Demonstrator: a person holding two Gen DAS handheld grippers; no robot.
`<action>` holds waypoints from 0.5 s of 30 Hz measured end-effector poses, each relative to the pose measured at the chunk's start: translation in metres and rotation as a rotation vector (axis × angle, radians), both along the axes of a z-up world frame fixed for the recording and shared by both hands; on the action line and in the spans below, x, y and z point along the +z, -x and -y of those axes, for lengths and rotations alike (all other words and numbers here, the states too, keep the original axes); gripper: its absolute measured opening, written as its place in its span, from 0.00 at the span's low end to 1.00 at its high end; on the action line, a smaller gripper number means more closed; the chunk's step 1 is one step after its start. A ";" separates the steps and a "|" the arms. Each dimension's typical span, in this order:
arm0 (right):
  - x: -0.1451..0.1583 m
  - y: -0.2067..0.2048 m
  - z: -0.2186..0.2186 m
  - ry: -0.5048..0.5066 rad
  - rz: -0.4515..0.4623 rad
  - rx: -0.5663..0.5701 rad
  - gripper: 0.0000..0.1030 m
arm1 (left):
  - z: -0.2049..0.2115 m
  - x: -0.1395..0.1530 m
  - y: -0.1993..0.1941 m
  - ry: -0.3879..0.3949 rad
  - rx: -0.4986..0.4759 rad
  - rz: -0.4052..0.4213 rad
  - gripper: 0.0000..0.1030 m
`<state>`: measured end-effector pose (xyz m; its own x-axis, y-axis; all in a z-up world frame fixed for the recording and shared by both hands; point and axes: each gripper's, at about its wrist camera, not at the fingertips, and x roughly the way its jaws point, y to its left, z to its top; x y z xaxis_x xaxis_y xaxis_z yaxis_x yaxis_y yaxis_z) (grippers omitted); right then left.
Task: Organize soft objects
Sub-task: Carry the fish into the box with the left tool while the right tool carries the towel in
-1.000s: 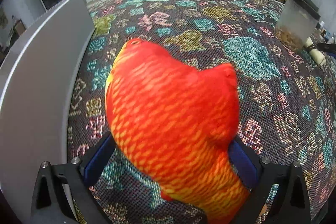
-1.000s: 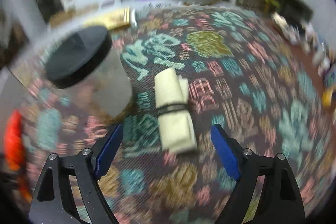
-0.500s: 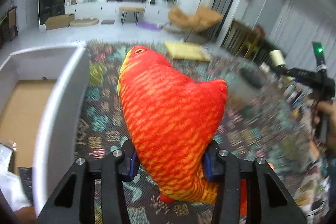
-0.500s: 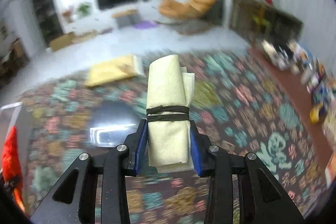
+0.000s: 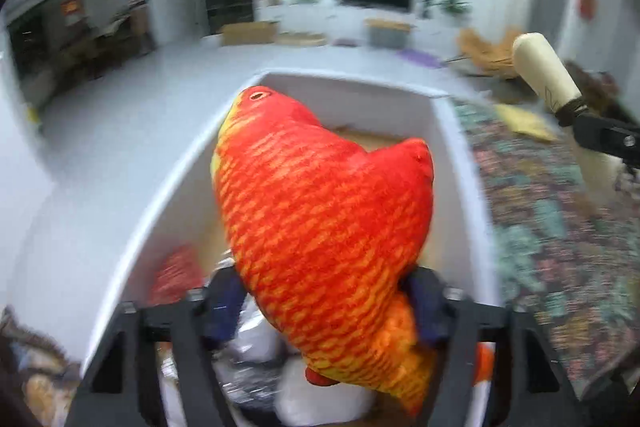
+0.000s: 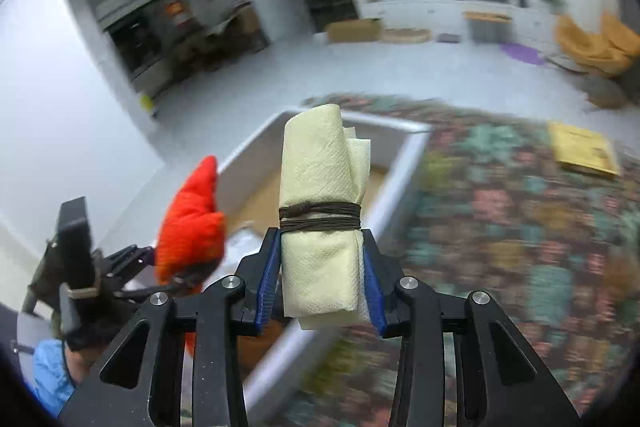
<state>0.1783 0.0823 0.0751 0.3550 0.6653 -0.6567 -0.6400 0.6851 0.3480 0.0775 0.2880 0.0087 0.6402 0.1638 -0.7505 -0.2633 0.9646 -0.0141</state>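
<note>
An orange-red plush fish (image 5: 324, 219) hangs head-up over the white box (image 5: 460, 155). My left gripper (image 5: 328, 303) grips it near the tail; the jaws are opening, but both pads still touch the fish. My right gripper (image 6: 320, 279) holds a cream rolled cloth (image 6: 320, 183) tied with brown cord, upright, near the box's right wall (image 6: 404, 163). Its jaws are opening too, with the roll still between the pads. The right wrist view shows the fish (image 6: 188, 227) at the left. The left wrist view shows the roll (image 5: 544, 71) at the far right.
Inside the box lie several pale bagged things (image 5: 256, 347) and a red item (image 5: 176, 275). A patterned cloth (image 6: 520, 227) covers the surface right of the box, with a yellow book (image 6: 580, 151) on it. A person's blue sleeve (image 6: 52, 371) is at the lower left.
Both grippers stood open around the fish and the roll on the patterned cloth. They have shut on them, lifted them and swung left to the white box.
</note>
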 end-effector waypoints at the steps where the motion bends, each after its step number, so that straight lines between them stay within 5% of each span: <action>1: -0.008 0.003 -0.003 -0.019 -0.022 0.016 0.76 | -0.005 -0.006 0.008 -0.014 0.025 -0.007 0.80; 6: -0.044 0.009 -0.023 -0.023 -0.111 0.042 0.81 | -0.010 -0.025 0.033 -0.034 0.068 -0.025 0.81; 13: -0.038 0.031 -0.001 0.063 0.001 0.030 0.81 | -0.004 -0.014 0.023 -0.132 0.098 0.002 0.95; 15: -0.037 0.033 0.001 0.077 0.007 0.040 0.81 | -0.006 -0.001 0.020 -0.098 0.051 0.080 0.98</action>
